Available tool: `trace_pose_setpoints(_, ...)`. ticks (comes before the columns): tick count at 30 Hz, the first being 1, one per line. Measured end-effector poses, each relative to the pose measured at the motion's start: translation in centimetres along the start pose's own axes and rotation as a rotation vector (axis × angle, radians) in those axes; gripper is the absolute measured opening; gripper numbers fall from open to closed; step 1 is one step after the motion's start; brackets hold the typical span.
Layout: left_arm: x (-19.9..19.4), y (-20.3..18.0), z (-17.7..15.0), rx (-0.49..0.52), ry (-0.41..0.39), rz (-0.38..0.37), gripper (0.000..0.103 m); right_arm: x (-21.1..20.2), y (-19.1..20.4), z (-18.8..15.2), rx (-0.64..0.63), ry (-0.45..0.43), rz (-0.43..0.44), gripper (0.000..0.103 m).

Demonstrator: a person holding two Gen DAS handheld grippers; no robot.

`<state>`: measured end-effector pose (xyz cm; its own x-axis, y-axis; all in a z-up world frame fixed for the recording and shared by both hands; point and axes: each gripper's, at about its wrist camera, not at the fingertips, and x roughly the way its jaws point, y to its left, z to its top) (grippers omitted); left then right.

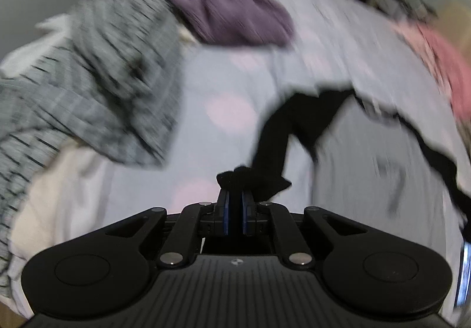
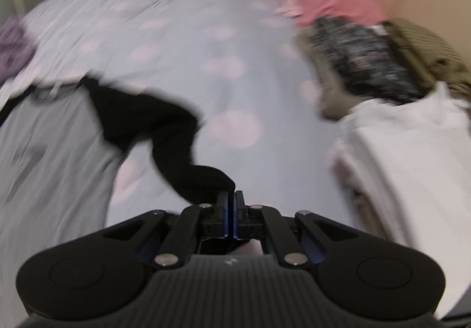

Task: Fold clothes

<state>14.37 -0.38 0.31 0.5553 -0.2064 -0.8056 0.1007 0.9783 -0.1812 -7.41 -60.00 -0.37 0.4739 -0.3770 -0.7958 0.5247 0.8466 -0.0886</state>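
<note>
Clothes lay around the edges of a bedsheet (image 1: pixel 223 86), with one garment stretched between two grippers.

In the left wrist view the left gripper (image 1: pixel 235 195) stood nearest, pinching one end of a dark garment (image 1: pixel 279 133) that ran away to the right over the sheet. A striped garment (image 1: pixel 97 86) lay on the left, a crumpled top (image 1: pixel 223 10) behind it, and a folded pile (image 1: pixel 441 63) at far right. In the right wrist view the right gripper (image 2: pixel 231 195) pinched the garment's other end, which trailed off to the left. A patterned garment (image 2: pixel 368 60) lay on the right, behind a pale folded cloth (image 2: pixel 412 166).
</note>
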Motion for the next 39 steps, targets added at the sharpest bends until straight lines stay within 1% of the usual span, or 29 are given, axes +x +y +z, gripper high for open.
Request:
trace_pose_setpoints(3, -0.9, 2.6, 2.0, -0.086, -0.072, 0.039, 0.006, -0.2, -1.6, 1.0, 0.057, -0.054, -0.076, 0.003)
trace_pose_setpoints(5, -0.8, 4.2, 3.3, -0.129, -0.103, 0.075, 0.006, 0.2, -2.8, 1.6, 0.091, -0.069, -0.111, 0.003)
trace_pose_setpoints(7, -0.4, 5.8, 4.5, -0.173, -0.119, 0.095, 0.006, 0.9, -3.8, 2.2, 0.115, -0.075, -0.144, 0.003)
trace_pose_setpoints(10, 0.7, 7.2, 6.0, -0.211, -0.131, 0.138, 0.006, 1.8, -5.2, 2.9, 0.144, -0.080, -0.203, 0.003)
trace_pose_setpoints(13, 1.7, 7.4, 6.0, -0.213, -0.122, 0.155, 0.006, 2.6, -6.3, 3.2, 0.176, -0.077, -0.217, 0.003)
trace_pose_setpoints(16, 2.7, 7.4, 6.0, -0.214, -0.111, 0.172, 0.006, 3.4, -6.6, 3.1, 0.164, -0.072, -0.239, 0.003)
trace_pose_setpoints(18, 3.2, 7.0, 5.7, -0.192, -0.101, 0.190, 0.007, 4.0, -7.0, 2.9, 0.162, -0.057, -0.254, 0.003)
trace_pose_setpoints(22, 3.9, 6.3, 5.0, -0.153, -0.074, 0.207, 0.007, 4.9, -7.7, 2.5, 0.177, -0.023, -0.248, 0.003)
trace_pose_setpoints(24, 3.9, 5.8, 4.8, -0.130, -0.077, 0.221, 0.007, 5.1, -7.8, 2.3, 0.177, -0.016, -0.246, 0.003)
trace_pose_setpoints(27, 3.5, 5.6, 4.9, -0.122, -0.103, 0.250, 0.007, 4.5, -7.9, 2.4, 0.173, -0.040, -0.283, 0.003)
trace_pose_setpoints(29, 3.4, 5.9, 5.1, -0.135, -0.101, 0.247, 0.007, 4.0, -8.0, 2.5, 0.172, -0.059, -0.309, 0.003)
trace_pose_setpoints(30, 3.4, 6.0, 5.1, -0.141, -0.099, 0.247, 0.007, 3.9, -8.1, 2.5, 0.170, -0.061, -0.315, 0.004)
trace_pose_setpoints(31, 3.4, 6.0, 5.1, -0.140, -0.096, 0.246, 0.007, 4.0, -8.1, 2.5, 0.169, -0.052, -0.304, 0.004)
trace_pose_setpoints(32, 3.5, 6.0, 5.0, -0.135, -0.090, 0.239, 0.007, 4.2, -8.2, 2.4, 0.169, -0.038, -0.283, 0.005)
trace_pose_setpoints(34, 3.7, 5.8, 4.8, -0.128, -0.077, 0.226, 0.008, 4.4, -8.2, 2.2, 0.173, -0.021, -0.250, 0.011)
trace_pose_setpoints(35, 3.8, 5.8, 4.7, -0.126, -0.074, 0.225, 0.009, 4.4, -8.2, 2.2, 0.176, -0.020, -0.245, 0.018)
trace_pose_setpoints(36, 3.7, 5.6, 4.6, -0.119, -0.076, 0.230, 0.010, 4.3, -8.2, 2.2, 0.179, -0.021, -0.245, 0.022)
trace_pose_setpoints(38, 3.4, 5.3, 4.4, -0.094, -0.096, 0.245, 0.017, 4.1, -8.3, 2.3, 0.196, -0.017, -0.237, 0.025)
trace_pose_setpoints(39, 3.1, 4.9, 4.3, -0.079, -0.112, 0.254, 0.022, 4.0, -8.4, 2.3, 0.206, -0.016, -0.230, 0.027)
